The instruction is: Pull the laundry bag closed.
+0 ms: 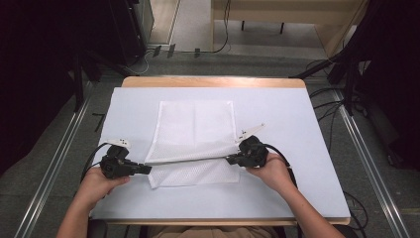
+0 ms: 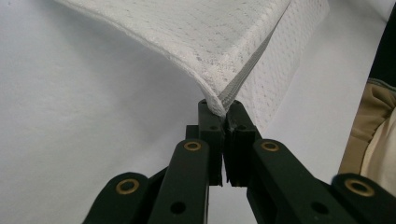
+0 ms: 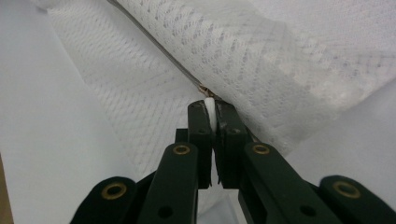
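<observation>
Forearms: both come in from the bottom of the high view.
Left hand-held gripper (image 1: 146, 169): closed on the mesh bag's (image 1: 195, 130) near left corner.
Right hand-held gripper (image 1: 230, 159): closed on its near right corner.
Mesh bag: centre of frame, on the bench (image 1: 297, 129), near edge lifted and partly folded.
Handling: probably light, soft, floppy; hold it by the seamed corners.

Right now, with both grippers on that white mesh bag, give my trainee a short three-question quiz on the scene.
1. True or false: the left gripper is shut on the mesh bag.
2. What does the right gripper pinch? A) cable B) the bag's zippered edge C) table mat
3. What lies under the bag?

Key: 1 true; 2 B; 3 a pale mat over the wooden table.
</observation>
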Motion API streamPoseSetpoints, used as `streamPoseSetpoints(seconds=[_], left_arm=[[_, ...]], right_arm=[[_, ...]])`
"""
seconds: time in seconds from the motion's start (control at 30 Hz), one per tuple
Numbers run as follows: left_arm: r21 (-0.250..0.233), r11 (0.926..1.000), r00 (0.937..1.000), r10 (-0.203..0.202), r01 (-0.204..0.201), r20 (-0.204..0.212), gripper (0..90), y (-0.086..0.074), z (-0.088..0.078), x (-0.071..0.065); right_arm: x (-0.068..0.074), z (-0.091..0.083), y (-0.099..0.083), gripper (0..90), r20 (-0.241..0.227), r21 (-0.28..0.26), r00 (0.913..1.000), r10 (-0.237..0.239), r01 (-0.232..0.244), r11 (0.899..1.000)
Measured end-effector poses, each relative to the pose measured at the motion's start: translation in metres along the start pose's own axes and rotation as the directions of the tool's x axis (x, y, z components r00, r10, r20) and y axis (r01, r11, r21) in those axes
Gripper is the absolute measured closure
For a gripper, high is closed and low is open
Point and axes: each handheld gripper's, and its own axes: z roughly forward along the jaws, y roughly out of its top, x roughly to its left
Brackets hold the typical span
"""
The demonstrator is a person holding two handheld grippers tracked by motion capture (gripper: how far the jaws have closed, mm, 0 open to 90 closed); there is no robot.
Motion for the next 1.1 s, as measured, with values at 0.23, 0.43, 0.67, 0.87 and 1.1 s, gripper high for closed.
streamPoseSetpoints(seconds=[0.23,0.43,0.67,0.87,1.1], left_arm=[[0.004,1.0000,1.0000,0.002,-0.002,-0.002,88.1,0.0001,-0.0001,0.0000],[0.006,0.9999,1.0000,0.010,-0.010,-0.001,88.1,0.0004,0.0007,-0.0011],[0.005,0.9999,0.9997,0.014,-0.014,-0.019,86.9,0.0010,0.0036,-0.0029],[-0.034,0.9994,0.9998,0.008,-0.009,-0.015,81.7,0.0006,0.0002,-0.0016],[-0.042,0.9991,0.9996,-0.006,0.005,-0.027,66.6,0.0003,0.0005,0.0015]], right_arm=[[-0.0049,-0.0066,-0.0049,88.2,0.013,-0.009,0.9998,0.015,-0.015,1.000],[-0.0041,-0.0088,-0.0074,88.2,0.008,-0.008,0.9999,0.011,-0.011,1.000],[-0.0014,-0.0101,-0.0094,87.9,0.027,-0.014,0.9996,-0.004,0.005,1.000],[-0.0006,-0.0082,-0.0102,86.7,0.019,-0.019,0.9996,-0.019,0.019,1.000],[-0.0008,-0.0065,-0.0092,81.5,0.015,-0.028,0.9996,-0.022,0.022,0.999]])
